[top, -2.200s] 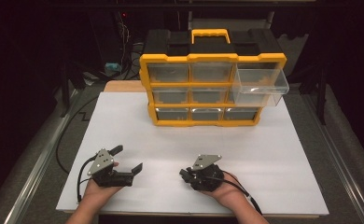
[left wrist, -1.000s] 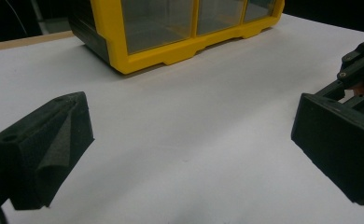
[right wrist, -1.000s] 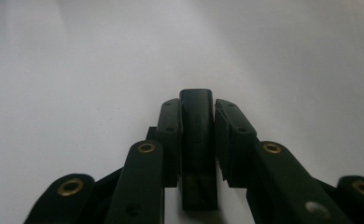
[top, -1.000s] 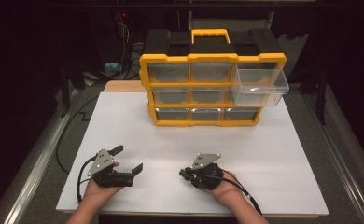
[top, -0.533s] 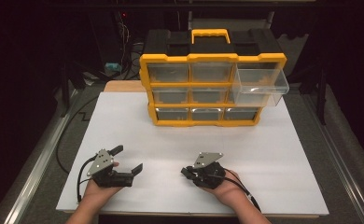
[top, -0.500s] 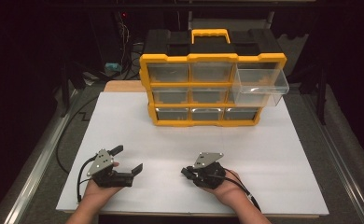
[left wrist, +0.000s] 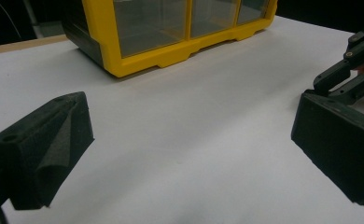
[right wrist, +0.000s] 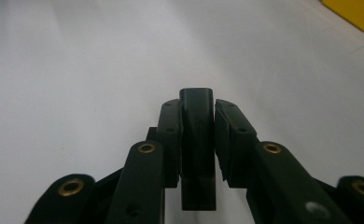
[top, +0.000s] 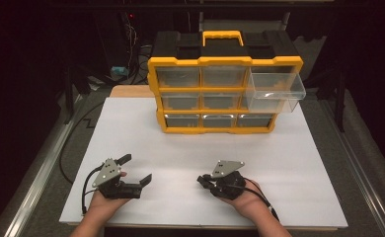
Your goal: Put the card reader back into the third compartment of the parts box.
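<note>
My left gripper [top: 137,169] rests near the front left of the white board [top: 205,143], its jaws wide open with nothing between them. In the left gripper view its fingers [left wrist: 45,149] frame bare board. My right gripper [top: 201,180] lies at the front centre, pointing left, and also appears in the left gripper view [left wrist: 353,60]. In the right gripper view the right gripper [right wrist: 197,116] is shut on a small black rectangular block [right wrist: 197,154] that stands upright between the pads.
A yellow and black drawer organizer [top: 225,94] stands at the back of the board, with clear drawers. Its upper right drawer [top: 274,91] is pulled out. The organizer's base [left wrist: 171,51] lies ahead of the left gripper. Dark floor and cables surround the table.
The right gripper has crept slightly to the right, still shut on the black block. The left gripper has not moved.
</note>
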Motion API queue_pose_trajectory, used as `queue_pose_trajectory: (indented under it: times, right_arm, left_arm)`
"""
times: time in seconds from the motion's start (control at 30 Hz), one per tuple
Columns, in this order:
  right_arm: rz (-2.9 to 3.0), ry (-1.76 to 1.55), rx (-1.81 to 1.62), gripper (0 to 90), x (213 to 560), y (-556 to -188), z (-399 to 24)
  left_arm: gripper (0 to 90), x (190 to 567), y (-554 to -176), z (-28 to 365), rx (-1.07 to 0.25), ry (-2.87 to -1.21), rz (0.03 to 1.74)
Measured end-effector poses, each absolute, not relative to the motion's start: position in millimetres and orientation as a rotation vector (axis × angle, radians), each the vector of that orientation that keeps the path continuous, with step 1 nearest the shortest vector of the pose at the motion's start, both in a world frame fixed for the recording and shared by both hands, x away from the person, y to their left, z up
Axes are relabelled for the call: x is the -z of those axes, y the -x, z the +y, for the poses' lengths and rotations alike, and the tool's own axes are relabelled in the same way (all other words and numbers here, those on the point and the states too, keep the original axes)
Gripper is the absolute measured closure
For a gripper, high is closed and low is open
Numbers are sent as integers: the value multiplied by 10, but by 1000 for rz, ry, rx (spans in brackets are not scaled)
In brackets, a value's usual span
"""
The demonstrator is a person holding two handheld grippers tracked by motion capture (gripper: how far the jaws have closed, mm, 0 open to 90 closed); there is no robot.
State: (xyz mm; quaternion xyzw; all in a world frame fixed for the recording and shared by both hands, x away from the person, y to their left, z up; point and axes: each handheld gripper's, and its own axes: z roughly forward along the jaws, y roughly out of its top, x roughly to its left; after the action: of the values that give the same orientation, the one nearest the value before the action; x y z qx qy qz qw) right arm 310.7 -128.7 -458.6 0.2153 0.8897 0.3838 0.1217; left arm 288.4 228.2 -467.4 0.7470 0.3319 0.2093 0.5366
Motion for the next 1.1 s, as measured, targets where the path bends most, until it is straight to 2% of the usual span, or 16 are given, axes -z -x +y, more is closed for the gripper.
queue_pose_trajectory:
  times: [1.1]
  right_arm:
    - [2493, -794, -1072, 746, 4483, -3102, -2007]
  left_arm:
    - [2, 4678, -2867, 2248, -486, -1775, 768]
